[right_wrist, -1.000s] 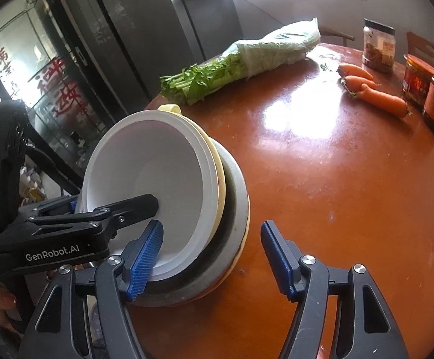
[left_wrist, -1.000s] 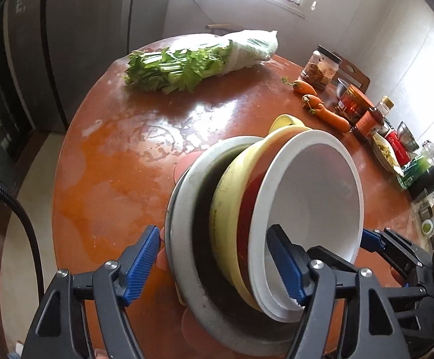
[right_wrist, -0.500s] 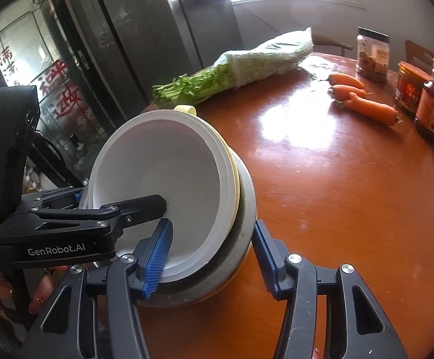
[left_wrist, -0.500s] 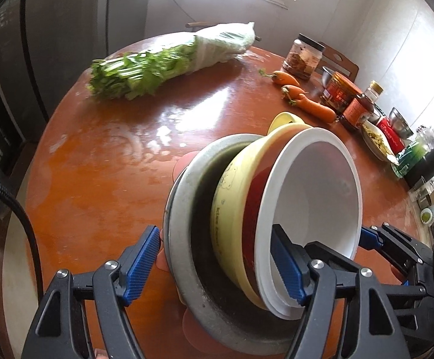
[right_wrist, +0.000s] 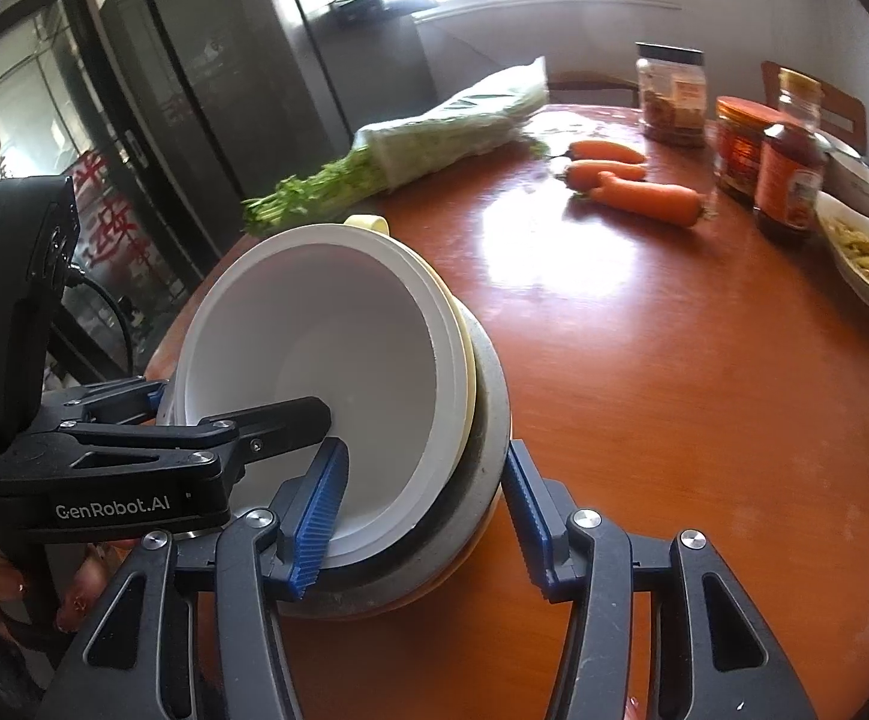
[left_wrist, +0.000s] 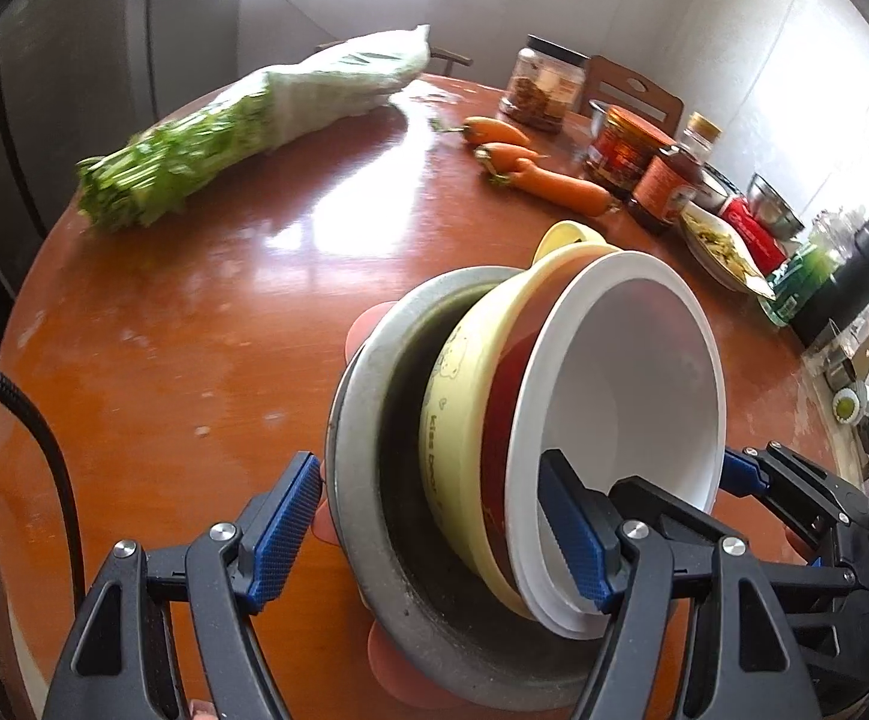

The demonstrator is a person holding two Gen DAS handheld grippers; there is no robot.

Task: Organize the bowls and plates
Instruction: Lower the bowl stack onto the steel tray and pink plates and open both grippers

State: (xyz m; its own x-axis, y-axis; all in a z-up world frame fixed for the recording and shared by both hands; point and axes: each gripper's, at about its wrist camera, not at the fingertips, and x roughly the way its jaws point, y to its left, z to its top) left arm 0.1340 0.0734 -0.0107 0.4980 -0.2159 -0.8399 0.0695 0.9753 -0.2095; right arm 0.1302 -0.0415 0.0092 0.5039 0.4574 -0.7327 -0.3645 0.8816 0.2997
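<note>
White bowl (left_wrist: 620, 384) tops a tilted stack of nested bowls held above the table (left_wrist: 194, 300). Right tool (right_wrist: 422, 516) has closed onto the stack's rim since a second ago; left tool (left_wrist: 434, 528) also clamps it. Carrying appears underway.

Carrots (left_wrist: 545, 177), bagged greens (left_wrist: 242, 132), jars (right_wrist: 671, 93)

Nested stack tipped on edge on table: grey plate (left_wrist: 362, 510), yellow bowl (left_wrist: 458, 420), white bowl (left_wrist: 644, 384) innermost
</note>
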